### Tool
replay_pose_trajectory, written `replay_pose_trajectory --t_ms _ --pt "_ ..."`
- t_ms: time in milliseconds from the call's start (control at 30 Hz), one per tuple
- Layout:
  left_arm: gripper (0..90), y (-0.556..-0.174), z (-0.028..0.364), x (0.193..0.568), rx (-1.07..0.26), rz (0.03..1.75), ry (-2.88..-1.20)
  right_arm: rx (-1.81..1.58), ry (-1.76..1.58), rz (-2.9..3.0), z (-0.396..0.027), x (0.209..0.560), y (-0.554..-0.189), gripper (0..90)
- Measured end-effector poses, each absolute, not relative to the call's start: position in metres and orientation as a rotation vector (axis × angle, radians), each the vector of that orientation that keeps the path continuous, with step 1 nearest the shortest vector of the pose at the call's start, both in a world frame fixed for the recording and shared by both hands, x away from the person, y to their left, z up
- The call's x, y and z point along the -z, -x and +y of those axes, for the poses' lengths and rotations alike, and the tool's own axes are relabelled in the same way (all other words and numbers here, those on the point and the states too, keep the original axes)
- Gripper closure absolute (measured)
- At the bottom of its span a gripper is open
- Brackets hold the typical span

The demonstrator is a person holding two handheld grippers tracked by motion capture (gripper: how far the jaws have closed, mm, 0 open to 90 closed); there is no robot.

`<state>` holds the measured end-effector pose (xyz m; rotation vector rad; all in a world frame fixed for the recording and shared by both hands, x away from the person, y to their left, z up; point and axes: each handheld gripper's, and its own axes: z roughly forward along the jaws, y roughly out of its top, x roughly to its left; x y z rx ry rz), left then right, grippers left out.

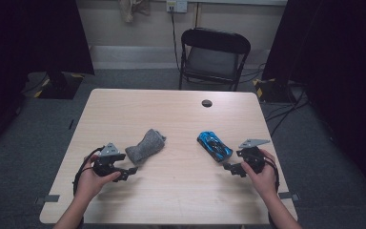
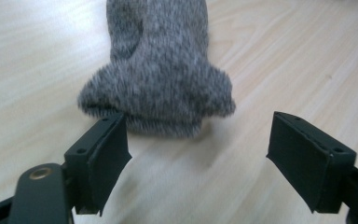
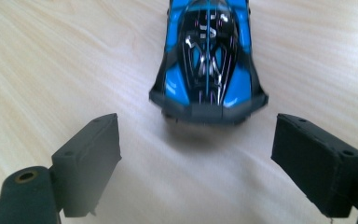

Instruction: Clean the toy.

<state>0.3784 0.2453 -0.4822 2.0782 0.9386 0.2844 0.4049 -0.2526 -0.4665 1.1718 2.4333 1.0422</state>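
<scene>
A grey woolly sock lies on the pale wooden table, left of the middle. My left gripper is just short of its near end, jaws open, nothing between them. In the left gripper view the sock lies close ahead of the open left gripper. A blue and black toy car rests right of the middle. My right gripper stands open just behind it. The right gripper view has the car's end ahead of the right gripper, whose pads are apart from it.
A black folding chair stands beyond the table's far edge. A round dark cable hole sits near the far edge. Black curtains hang at both sides, and cables run over the grey floor at the right.
</scene>
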Motion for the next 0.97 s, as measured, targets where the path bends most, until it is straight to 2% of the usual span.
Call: replay_pose_trajectory --t_ms 400,967 --pt "17.5 -0.368 0.255 0.500 -0.326 0.917 -2.125 -0.975 -1.147 2.440 -0.259 0.493 -0.385 14.5" --pt "15.2 -0.366 0.251 0.501 -0.372 0.877 -2.174 -1.036 -1.079 2.379 -0.262 0.501 -0.378 13.0"
